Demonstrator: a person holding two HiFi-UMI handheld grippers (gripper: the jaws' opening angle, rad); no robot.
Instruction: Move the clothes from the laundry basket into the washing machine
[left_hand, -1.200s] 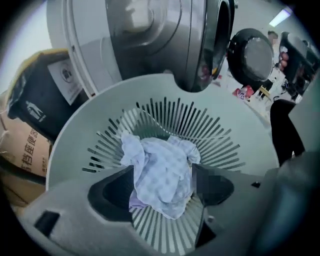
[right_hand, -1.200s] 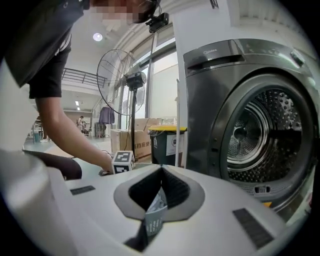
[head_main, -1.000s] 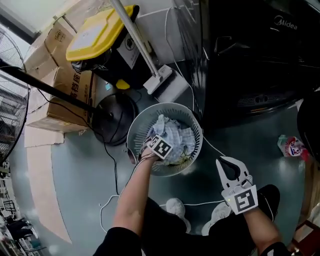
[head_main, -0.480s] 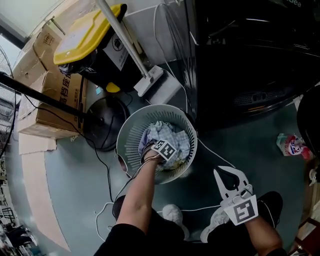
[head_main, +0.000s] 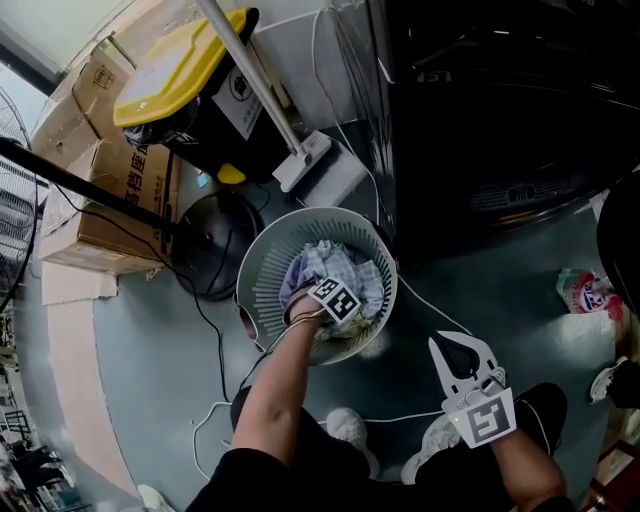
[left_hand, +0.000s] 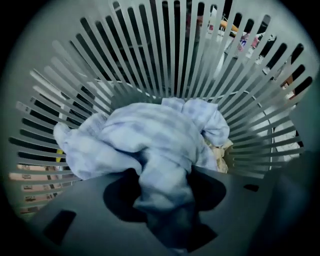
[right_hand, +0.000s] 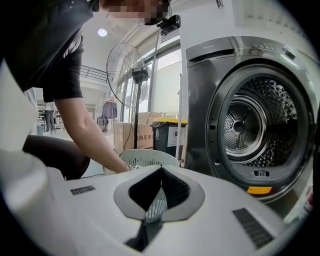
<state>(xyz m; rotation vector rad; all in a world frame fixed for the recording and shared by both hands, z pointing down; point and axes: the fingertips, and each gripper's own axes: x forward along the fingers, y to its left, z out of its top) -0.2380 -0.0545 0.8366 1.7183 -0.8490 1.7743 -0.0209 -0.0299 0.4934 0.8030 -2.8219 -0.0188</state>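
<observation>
Pale blue checked cloth (left_hand: 150, 135) is bunched in the white slatted laundry basket (head_main: 262, 270), which stands on the grey floor at the centre of the head view. A bit of cream fabric (left_hand: 218, 151) shows under it at its 4 o'clock.

Left gripper (left_hand: 165, 192): pointing straight down into the basket. Its jaws have just been closing and are now pinched on a fold of the blue cloth, which narrows into the gap between them. The rest of the cloth lies in the basket.

Right gripper (right_hand: 160, 172): jaws together, nothing held. Roughly level, out at 4 o'clock from the basket in the head view and well apart from it. The basket slats show through the cut-out behind its jaws.

Washing machine (right_hand: 250, 125): dark grey front loader at 1 o'clock from the basket, steel drum in view. No clothes visible in the drum.

Around it, head view:
- yellow-lidded bin (head_main: 180, 70) at 11 o'clock from the basket
- cardboard boxes (head_main: 120, 190) at 9–10 o'clock
- round black fan base (head_main: 215, 240) just beside the basket at 9 o'clock
- colourful packet (head_main: 590, 295) on the floor at 3 o'clock, well apart
</observation>
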